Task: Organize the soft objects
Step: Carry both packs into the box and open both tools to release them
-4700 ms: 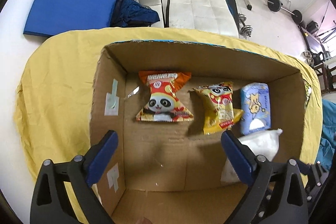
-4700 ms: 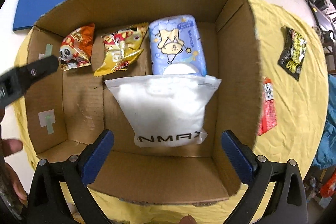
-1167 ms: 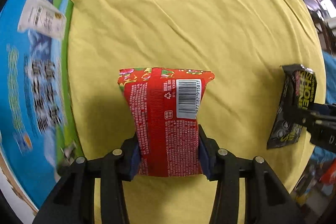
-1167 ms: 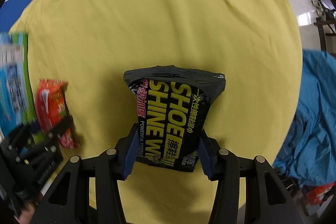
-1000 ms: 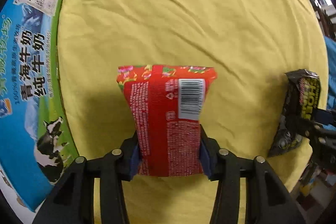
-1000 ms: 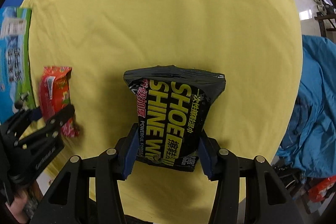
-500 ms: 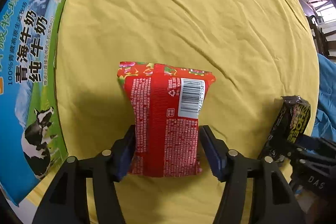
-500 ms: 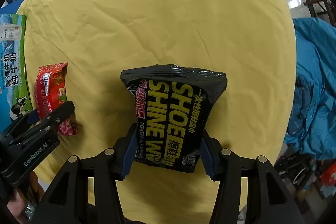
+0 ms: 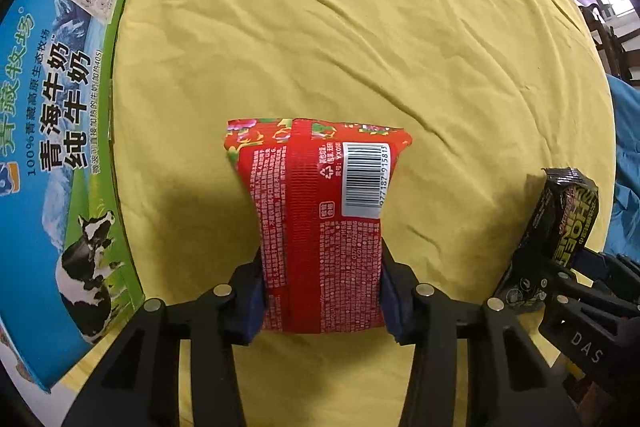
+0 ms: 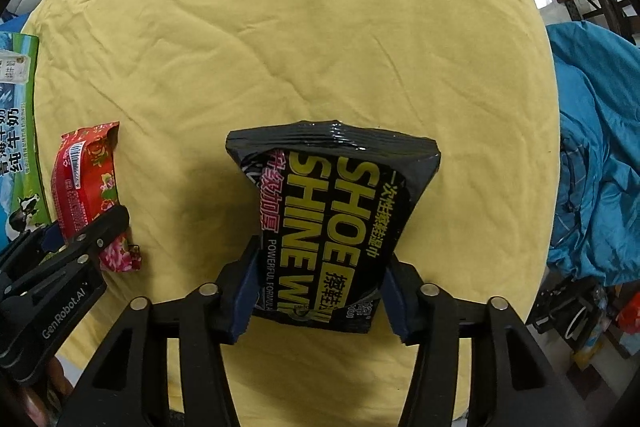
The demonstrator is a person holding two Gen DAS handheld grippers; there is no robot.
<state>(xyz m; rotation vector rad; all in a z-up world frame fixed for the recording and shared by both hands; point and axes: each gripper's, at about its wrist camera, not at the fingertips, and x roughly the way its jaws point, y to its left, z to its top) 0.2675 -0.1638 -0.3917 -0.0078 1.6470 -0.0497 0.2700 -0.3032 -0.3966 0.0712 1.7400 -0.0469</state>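
My left gripper (image 9: 322, 303) is shut on a red packet (image 9: 320, 223) with a barcode, held over the yellow cloth (image 9: 320, 27). My right gripper (image 10: 320, 299) is shut on a black shoe-shine wipes pack (image 10: 332, 223). Each gripper shows in the other's view: the black pack (image 9: 560, 223) at the right of the left wrist view, the red packet (image 10: 90, 183) at the left of the right wrist view. The cardboard box's printed blue-green outer wall (image 9: 52, 131) stands to the left.
The yellow cloth (image 10: 280, 27) covers the round table. A blue fabric heap (image 10: 592, 155) lies beyond the table's right edge. Furniture and gym gear show at the far top right.
Both grippers, holding their packs, have risen and pulled back a little; more of the cloth and the box wall shows. Several seconds ago both were open over the box.
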